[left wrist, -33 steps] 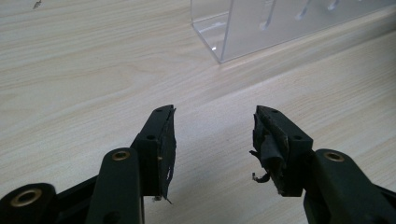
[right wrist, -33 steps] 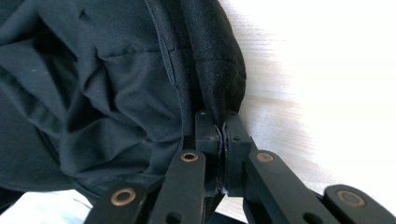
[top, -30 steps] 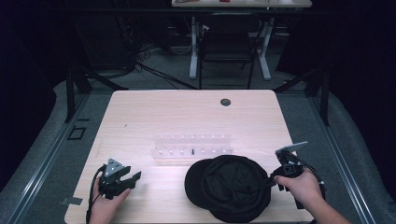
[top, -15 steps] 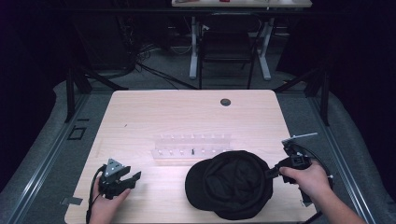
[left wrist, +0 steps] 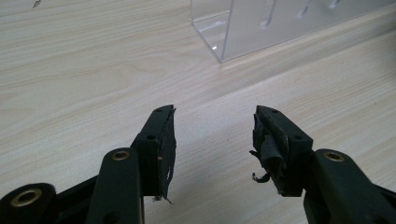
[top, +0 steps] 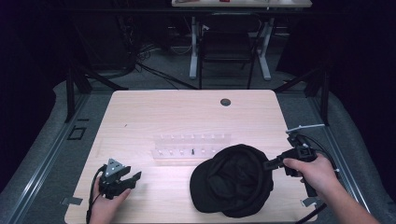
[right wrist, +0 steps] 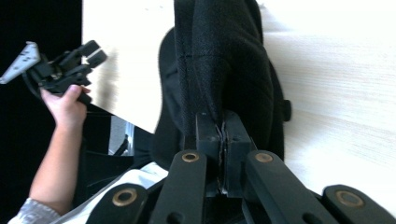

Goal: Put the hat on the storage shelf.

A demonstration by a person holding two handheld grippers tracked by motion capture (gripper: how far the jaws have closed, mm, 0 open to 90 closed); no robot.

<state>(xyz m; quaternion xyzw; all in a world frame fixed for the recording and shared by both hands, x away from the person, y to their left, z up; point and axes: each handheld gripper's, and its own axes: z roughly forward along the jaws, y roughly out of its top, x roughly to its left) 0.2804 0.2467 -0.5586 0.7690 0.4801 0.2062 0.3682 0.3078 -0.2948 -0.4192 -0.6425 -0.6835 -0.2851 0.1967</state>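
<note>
A black cap (top: 233, 179) lies at the table's near right, its right edge lifted off the wood. My right gripper (top: 267, 164) is shut on that edge; in the right gripper view the two jaws pinch the black fabric of the cap (right wrist: 224, 60) between them at the gripper's tip (right wrist: 222, 126). My left gripper (top: 132, 178) rests low over the near left of the table, held by a hand. Its jaws stand open (left wrist: 212, 135) over bare wood with nothing between them.
A clear plastic rack (top: 192, 145) with small slots stands mid-table just behind the cap; its corner (left wrist: 243, 32) shows ahead of the left gripper. A dark round grommet (top: 225, 101) sits near the far edge. The table's right edge is close to the right hand.
My right gripper has risen with the cap's edge, tipping the cap up on its right side. The left gripper has stayed where it was.
</note>
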